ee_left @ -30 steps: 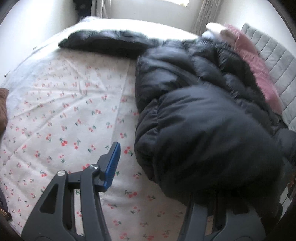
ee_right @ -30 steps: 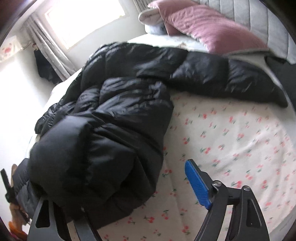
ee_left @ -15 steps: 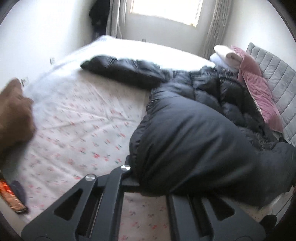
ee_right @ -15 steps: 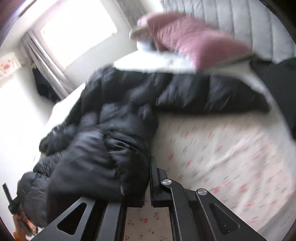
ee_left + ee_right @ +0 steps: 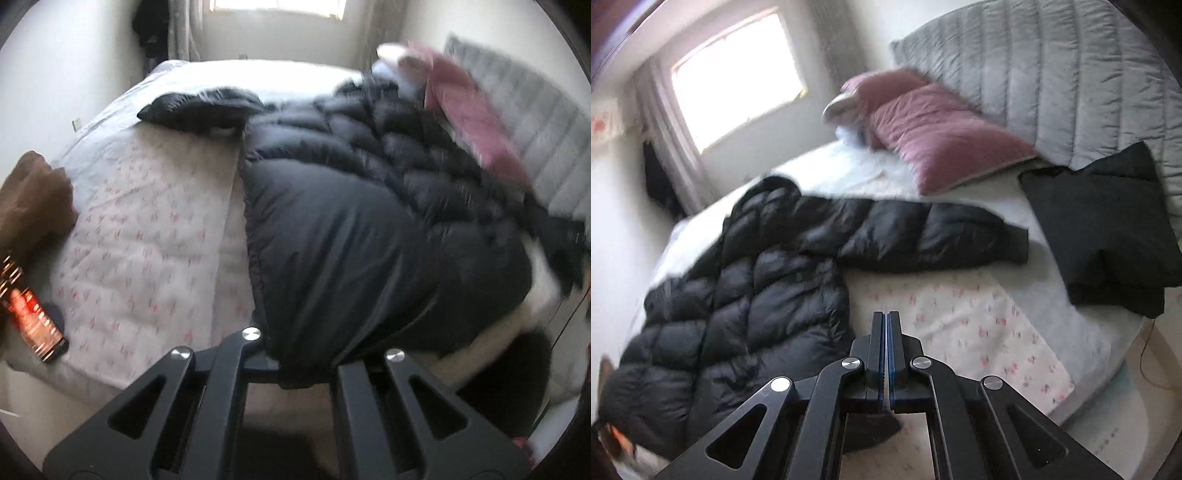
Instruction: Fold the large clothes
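A large black puffer jacket lies on the bed, its lower half folded up over the body; one sleeve stretches to the far left. My left gripper is shut on the jacket's near hem, its fingertips hidden under the fabric. In the right wrist view the jacket lies to the left, a sleeve reaching right. My right gripper is shut and empty, raised above the bed beside the jacket's edge.
A cherry-print sheet covers the bed. A pink pillow and grey padded headboard stand at the bed's head. A folded black garment lies at the right. A brown cloth and a phone lie at the left edge.
Both grippers went from open to shut. The left closed on the jacket's hem and pulled back toward the bed's edge. The right drew back and up, clear of the jacket.
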A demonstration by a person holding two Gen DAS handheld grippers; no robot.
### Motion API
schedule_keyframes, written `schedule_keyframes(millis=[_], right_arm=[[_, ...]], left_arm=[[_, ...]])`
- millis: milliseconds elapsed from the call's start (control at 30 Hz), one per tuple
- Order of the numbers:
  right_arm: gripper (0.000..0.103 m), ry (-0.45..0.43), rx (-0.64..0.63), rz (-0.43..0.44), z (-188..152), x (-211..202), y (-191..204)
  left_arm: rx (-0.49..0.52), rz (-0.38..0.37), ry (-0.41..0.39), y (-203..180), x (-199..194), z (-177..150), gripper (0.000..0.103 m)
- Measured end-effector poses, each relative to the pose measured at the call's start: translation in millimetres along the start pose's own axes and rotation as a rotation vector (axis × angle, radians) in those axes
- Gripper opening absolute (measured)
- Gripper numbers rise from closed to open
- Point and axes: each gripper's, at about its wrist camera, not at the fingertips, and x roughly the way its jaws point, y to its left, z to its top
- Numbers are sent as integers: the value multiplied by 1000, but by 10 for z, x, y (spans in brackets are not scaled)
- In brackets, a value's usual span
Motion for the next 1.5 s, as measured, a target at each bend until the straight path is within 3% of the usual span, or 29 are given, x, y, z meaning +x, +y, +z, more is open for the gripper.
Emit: schedule_keyframes(millis=[100, 167, 200, 267, 300, 400, 433, 467, 533, 600, 700, 733, 767, 800, 833, 933, 1033, 1100, 1200, 1233, 1333, 1500], right_arm=[[9, 58, -53, 5, -110, 162, 81], [35, 81, -58, 27, -142, 301, 147], [43, 88, -60, 34, -139, 361, 182], [74, 125, -65, 64, -160, 548, 292], [76, 143, -62, 83, -159, 645, 338], [77, 235, -40, 113, -230, 987, 357], [77, 266, -34, 104, -246, 1118, 327], [77, 295, -26, 97, -273, 1232, 285], [77, 329, 7, 110, -327, 1376, 171], [77, 355, 65, 142, -369, 1498, 34], [76, 396, 129, 194, -442, 1688, -52], [66, 409, 138, 219, -478, 1728, -24], [26, 419, 150, 283, -511, 1749, 17], [12, 427, 165, 335, -537, 1733, 57], [8, 429, 173, 371, -546, 1669, 110], [5, 442, 57, 303, -562, 1388, 199], [5, 506, 70, 135, -627, 1325, -66], [6, 533, 67, 67, -577, 1282, -146], [20, 547, 0, -21, -349, 1180, -12], [31, 520, -42, -42, -214, 1131, 91], [63, 438, -112, -35, 147, 1097, 387], [69, 389, -215, 68, 806, 1436, 1196]], left_arm=[[-16, -3, 53, 32, 10, -196, 3], [-6, -1, 77, 25, -14, -297, 3], [7, -6, 104, 25, 0, -349, 3], [39, -25, 173, -17, 56, -423, 6], [40, -20, 188, 3, 78, -452, 9], [59, 32, 218, 80, 73, -482, 42], [67, 41, 204, 106, 13, -477, 61], [74, 39, 186, 107, -51, -481, 69], [77, 1, 138, 134, -202, -437, 73], [67, -22, 115, 147, -218, -355, 84], [64, -29, 114, 108, 7, -151, 85], [53, -17, 124, 92, 151, -65, 85], [39, -14, 135, 77, 246, -14, 85], [22, -15, 150, 64, 335, 49, 85], [7, -22, 166, 35, 415, 123, 85], [21, -50, 171, -103, 492, 322, 85], [99, -49, 150, -266, 526, 581, 85], [133, -31, 154, -304, 589, 786, 85], [156, -16, 149, -358, 727, 1232, 85], [155, -18, 148, -362, 778, 1368, 85], [136, -30, 146, -383, 1045, 1964, 85], [152, 15, 91, -538, 1633, 2852, 85]])
